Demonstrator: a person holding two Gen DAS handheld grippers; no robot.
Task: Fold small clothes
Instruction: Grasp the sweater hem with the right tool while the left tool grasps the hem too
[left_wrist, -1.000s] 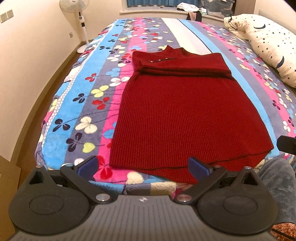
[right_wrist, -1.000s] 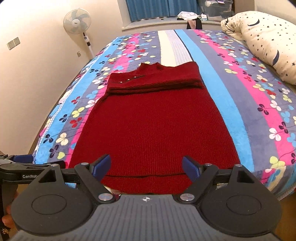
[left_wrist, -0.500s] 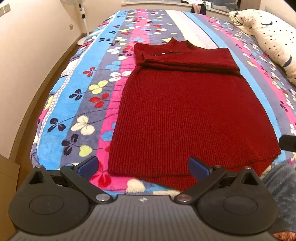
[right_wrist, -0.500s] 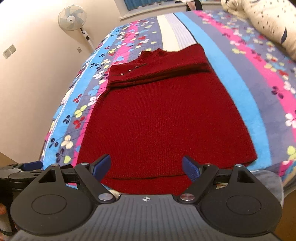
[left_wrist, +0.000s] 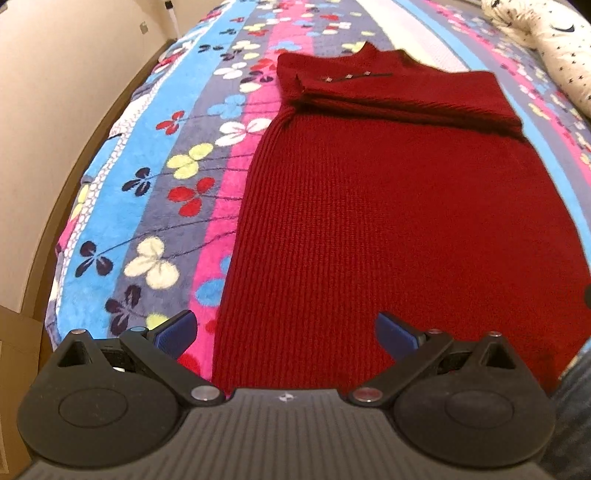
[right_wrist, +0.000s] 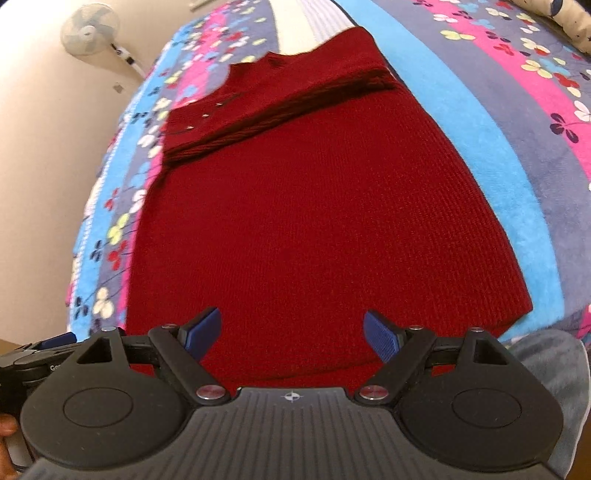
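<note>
So far only the dark red ribbed knit sweater (left_wrist: 388, 229) has its sleeves folded across the chest; left gripper (left_wrist: 286, 334) and right gripper (right_wrist: 291, 334) both gape empty above the hem, bottom fold pending.

A bed (left_wrist: 155, 173) with a striped, flowered blanket fills the room. A cream wall (right_wrist: 40, 147) runs along its left. A fan (right_wrist: 89, 29) stands there.

The knit garment (left_wrist: 388, 221) on the bed is a deep, even dark red with fine vertical ribbing. Under it, the blanket (left_wrist: 155, 206) runs in long stripes of bright blue, grey-purple, hot pink and white, scattered with clover flowers in red, yellow, cream and navy. The pillow (left_wrist: 554, 40) is cream with small dark stars. Both tongs are black with blue pads (right_wrist: 203, 330).
</note>
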